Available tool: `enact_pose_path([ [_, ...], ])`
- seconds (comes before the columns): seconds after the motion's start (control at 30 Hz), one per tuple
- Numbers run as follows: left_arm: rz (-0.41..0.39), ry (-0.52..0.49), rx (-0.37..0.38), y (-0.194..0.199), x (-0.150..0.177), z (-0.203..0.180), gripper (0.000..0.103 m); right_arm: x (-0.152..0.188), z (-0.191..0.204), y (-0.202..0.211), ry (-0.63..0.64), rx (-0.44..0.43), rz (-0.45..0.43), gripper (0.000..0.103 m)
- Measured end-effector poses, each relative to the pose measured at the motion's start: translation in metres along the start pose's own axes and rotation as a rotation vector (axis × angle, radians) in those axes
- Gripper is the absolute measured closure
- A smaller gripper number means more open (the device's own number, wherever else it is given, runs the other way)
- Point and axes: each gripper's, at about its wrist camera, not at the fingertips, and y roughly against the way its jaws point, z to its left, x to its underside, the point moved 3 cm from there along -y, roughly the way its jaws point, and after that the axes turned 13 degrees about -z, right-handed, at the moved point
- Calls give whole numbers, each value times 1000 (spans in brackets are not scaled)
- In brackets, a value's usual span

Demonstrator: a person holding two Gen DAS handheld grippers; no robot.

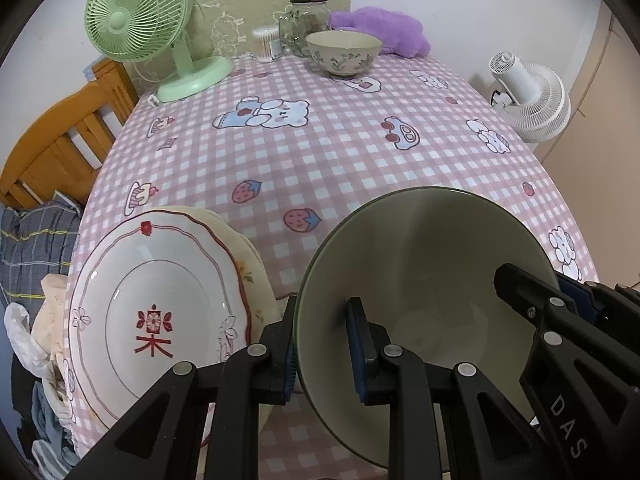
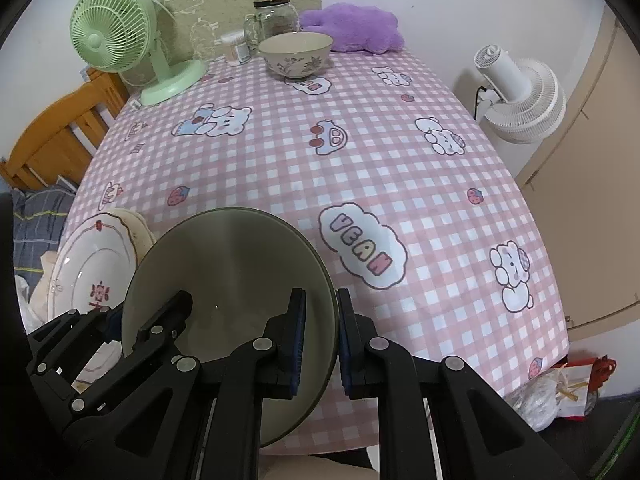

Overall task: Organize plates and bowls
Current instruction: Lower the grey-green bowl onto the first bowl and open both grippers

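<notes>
A dark-rimmed green bowl [image 1: 432, 280] sits at the table's near edge; it also shows in the right wrist view [image 2: 236, 264]. My left gripper [image 1: 324, 354] straddles its left rim, one finger inside and one outside. My right gripper [image 2: 320, 346] straddles its right rim the same way. Both look closed on the rim. A white plate with red marks [image 1: 160, 304] lies on a cream plate [image 1: 256, 276] to the bowl's left; the white plate shows in the right wrist view [image 2: 88, 264]. A floral bowl [image 1: 344, 52] stands at the far side, also in the right wrist view [image 2: 296, 56].
A green fan [image 1: 136, 20] stands at the far left of the pink checked tablecloth [image 1: 320, 152]. A glass jar [image 1: 304, 24], cotton swabs [image 1: 266, 42] and a purple plush [image 1: 380, 30] line the back. A white fan [image 1: 528, 96] stands off the right edge; a wooden chair [image 1: 60, 140] stands left.
</notes>
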Motion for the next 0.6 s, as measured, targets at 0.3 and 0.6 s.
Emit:
enact_pose_path([
  [0.3,2,18,2,-3,2,2,80,1,0,-1,5,16,-10,85],
  [0.6,-30,42,51,21,-12,1,40,-11,3,18,9,-29,-40,54],
])
